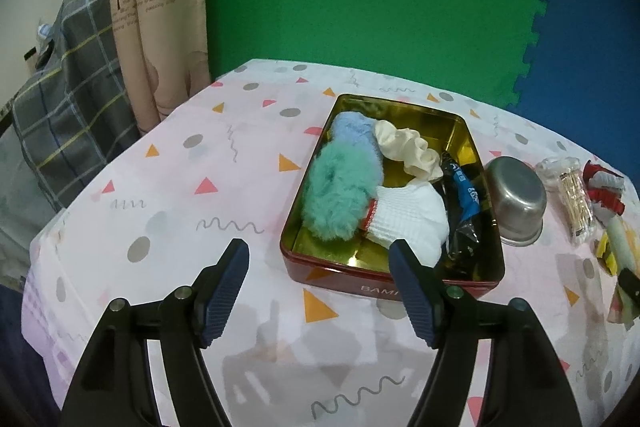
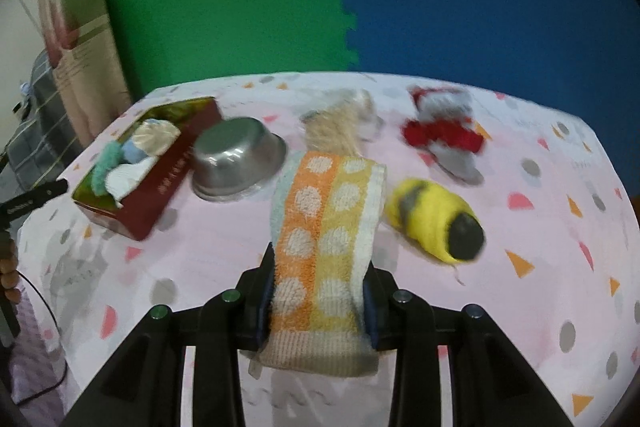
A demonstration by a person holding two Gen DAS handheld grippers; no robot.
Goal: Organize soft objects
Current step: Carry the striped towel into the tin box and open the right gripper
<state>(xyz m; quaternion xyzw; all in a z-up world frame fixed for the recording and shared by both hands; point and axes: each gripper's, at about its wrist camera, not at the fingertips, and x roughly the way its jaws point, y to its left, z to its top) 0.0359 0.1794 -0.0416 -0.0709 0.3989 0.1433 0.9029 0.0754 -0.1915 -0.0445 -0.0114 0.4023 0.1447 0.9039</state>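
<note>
In the right wrist view the right tool (image 2: 318, 301) sits at the bottom centre of the frame, its two fingers pinching a folded towel (image 2: 326, 227) with orange and yellow bands and pale dots. The towel stands up between the pads and runs toward mid-frame, above the bench (image 2: 200, 247) with its pink patterned cloth. Just right of the towel lies a yellow and black rolled sock (image 2: 436, 223); further up right is a red and grey soft item (image 2: 442, 135), blurred. Left of the towel an upturned steel bowl (image 2: 236, 157) rests just beside a red tin (image 2: 152, 183), which sits at mid-left.

In the left wrist view the left tool (image 1: 320, 287) is spread wide and holds nothing, its fingertips at the near edge of the tin (image 1: 392, 279). Inside the tin lie a teal fluffy scrunchie (image 1: 336, 195), a blue one (image 1: 354, 133), a cream scrunchie (image 1: 408, 151), a white sock (image 1: 408, 223) and a dark wrapper (image 1: 464, 203).
</note>
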